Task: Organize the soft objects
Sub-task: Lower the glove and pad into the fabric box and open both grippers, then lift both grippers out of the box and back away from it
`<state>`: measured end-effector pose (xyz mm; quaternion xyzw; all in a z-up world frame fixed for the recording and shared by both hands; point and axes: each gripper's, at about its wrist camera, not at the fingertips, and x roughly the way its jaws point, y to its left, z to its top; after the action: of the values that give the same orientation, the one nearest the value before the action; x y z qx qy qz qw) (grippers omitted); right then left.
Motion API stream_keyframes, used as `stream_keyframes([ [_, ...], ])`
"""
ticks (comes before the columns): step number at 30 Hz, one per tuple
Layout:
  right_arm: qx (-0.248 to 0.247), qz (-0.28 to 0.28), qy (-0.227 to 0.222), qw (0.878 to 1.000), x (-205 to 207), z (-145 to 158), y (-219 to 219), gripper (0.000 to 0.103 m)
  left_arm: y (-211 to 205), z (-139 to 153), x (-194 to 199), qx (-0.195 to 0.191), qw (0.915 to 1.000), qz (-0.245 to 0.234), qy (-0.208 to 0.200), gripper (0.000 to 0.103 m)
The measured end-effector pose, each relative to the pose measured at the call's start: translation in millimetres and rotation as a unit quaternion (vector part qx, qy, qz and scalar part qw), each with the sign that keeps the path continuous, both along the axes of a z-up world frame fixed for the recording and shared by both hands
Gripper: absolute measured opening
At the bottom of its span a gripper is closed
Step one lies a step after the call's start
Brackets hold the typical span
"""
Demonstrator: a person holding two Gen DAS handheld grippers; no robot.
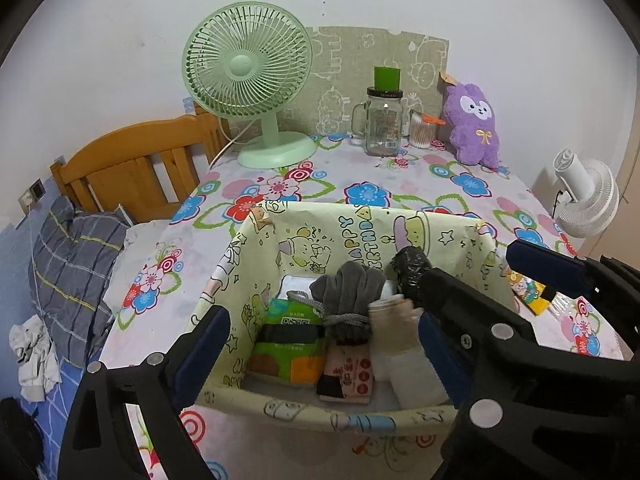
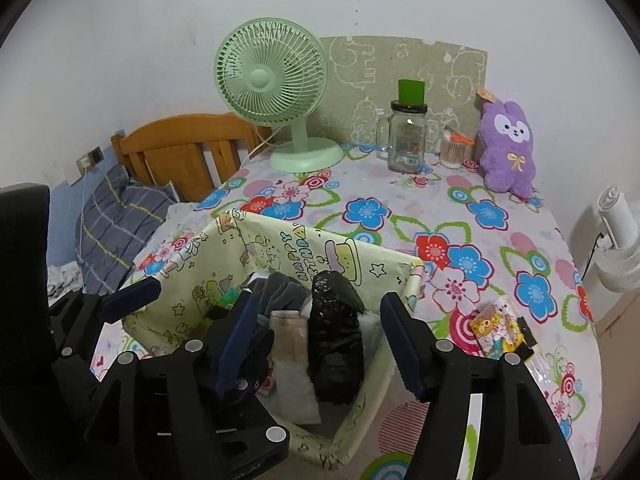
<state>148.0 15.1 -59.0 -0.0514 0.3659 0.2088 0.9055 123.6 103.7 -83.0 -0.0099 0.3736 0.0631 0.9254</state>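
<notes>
Left wrist view: the left tool (image 1: 320, 344) is held wide apart over the yellow cartoon-print box (image 1: 320, 414) on the flowered bench (image 1: 420, 184), nothing gripped. A grey glove (image 1: 352, 296), a black bundle (image 1: 412, 270) and packets are seen inside. The right tool (image 2: 320, 332) is spread over the same box, empty, above that bundle

Yellow cartoon-print fabric bin (image 1: 256, 280), lower centre of frame, open top. Inside: grey glove (image 1: 352, 300) draped at centre, black crinkled bundle (image 2: 336, 344) upright toward right wall, green pack (image 1: 288, 344) lying flat at left, beige-white roll (image 1: 404, 344) leaning beside glove.
</notes>
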Motion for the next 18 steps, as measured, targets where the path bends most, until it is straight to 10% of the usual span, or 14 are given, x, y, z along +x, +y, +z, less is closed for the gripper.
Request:
stream_keyframes([
  [18,-0.003,-0.045,-0.027,0.999,-32,25,-39,0.084,-34,23,-27,0.000,0.9996,-0.016,-0.025,0.097],
])
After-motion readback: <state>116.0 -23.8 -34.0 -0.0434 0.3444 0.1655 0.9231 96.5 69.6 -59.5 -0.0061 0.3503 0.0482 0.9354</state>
